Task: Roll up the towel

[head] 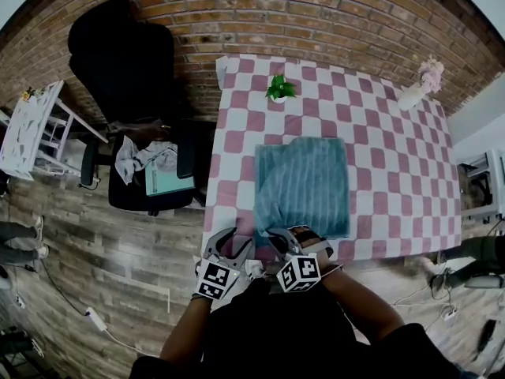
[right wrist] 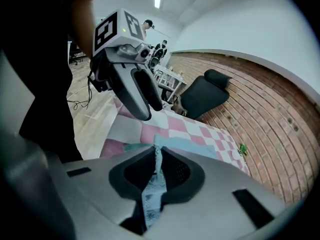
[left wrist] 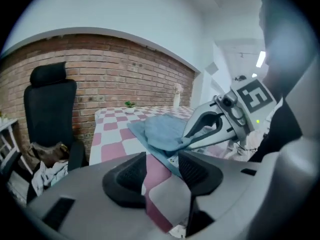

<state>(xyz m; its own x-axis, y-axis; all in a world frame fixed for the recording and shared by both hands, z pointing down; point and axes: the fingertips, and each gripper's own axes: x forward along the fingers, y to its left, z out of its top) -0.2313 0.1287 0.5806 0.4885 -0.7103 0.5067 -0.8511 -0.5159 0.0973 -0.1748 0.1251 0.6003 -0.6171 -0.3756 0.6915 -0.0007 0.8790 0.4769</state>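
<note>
Teal towel (head: 304, 184) lay flat on the checked tablecloth (head: 394, 133). The right gripper (right wrist: 156, 159), at the towel's 6 o'clock, was clenched on its near edge; the left gripper (left wrist: 162, 166), at 7 o'clock, stood released.

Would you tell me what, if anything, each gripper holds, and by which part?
The right gripper pinches the blue towel by its near edge; the left gripper holds nothing, its fingers apart.

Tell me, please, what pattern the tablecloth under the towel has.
Pink and white checks; the tablecloth shows best in the head view.
</note>
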